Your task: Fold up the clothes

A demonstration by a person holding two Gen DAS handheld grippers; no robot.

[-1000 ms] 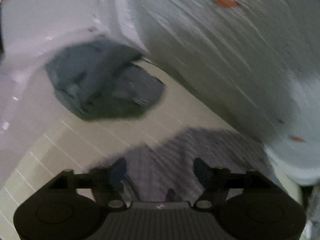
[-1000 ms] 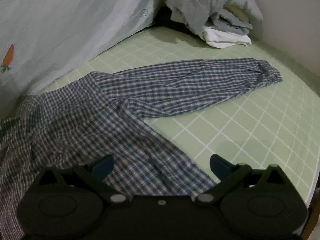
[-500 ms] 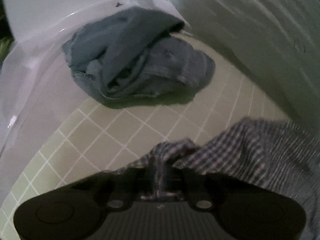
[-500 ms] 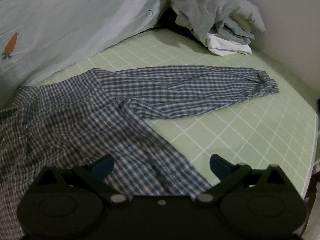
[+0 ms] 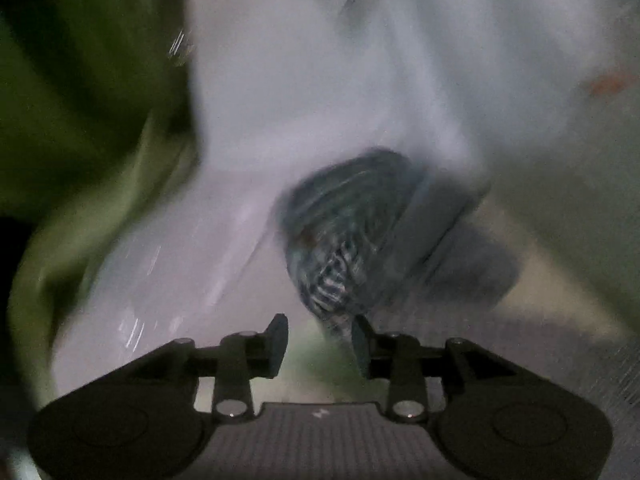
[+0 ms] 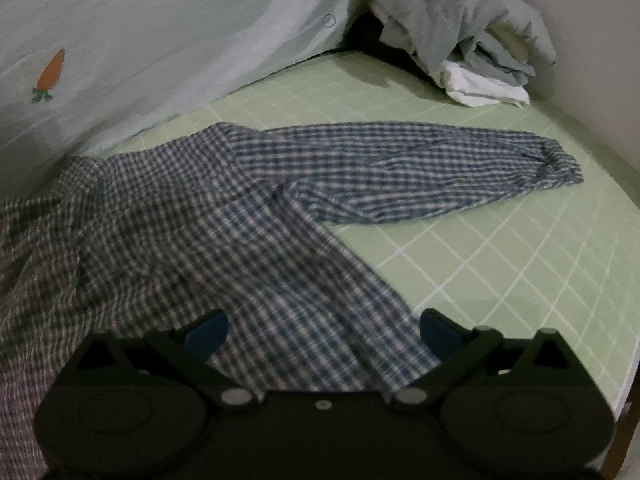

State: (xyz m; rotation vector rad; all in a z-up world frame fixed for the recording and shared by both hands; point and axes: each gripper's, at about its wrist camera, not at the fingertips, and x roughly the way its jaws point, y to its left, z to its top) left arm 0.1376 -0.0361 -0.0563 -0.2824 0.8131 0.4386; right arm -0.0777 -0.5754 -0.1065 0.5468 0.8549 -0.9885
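Observation:
A blue-and-white checked shirt (image 6: 240,220) lies spread on the green grid sheet (image 6: 520,260), one sleeve (image 6: 440,168) stretched to the right. My right gripper (image 6: 322,326) hovers open and wide over the shirt's lower edge, its pads touching nothing. The left wrist view is badly blurred. There, my left gripper (image 5: 319,322) has its jaws partly apart and opening. A scrap of checked cloth (image 5: 336,276) shows just beyond the right fingertip, and the pads do not press on it. Behind it lies a dark blue garment heap (image 5: 372,208).
A pale duvet with a carrot print (image 6: 50,70) banks up along the far left. A heap of grey and white clothes (image 6: 460,32) sits in the far corner by the wall. Green fabric (image 5: 80,80) fills the left of the left wrist view.
Half a second ago my left gripper was shut on a fold of the checked shirt; now its jaws stand apart and its view has swung and blurred. The right gripper has barely moved.

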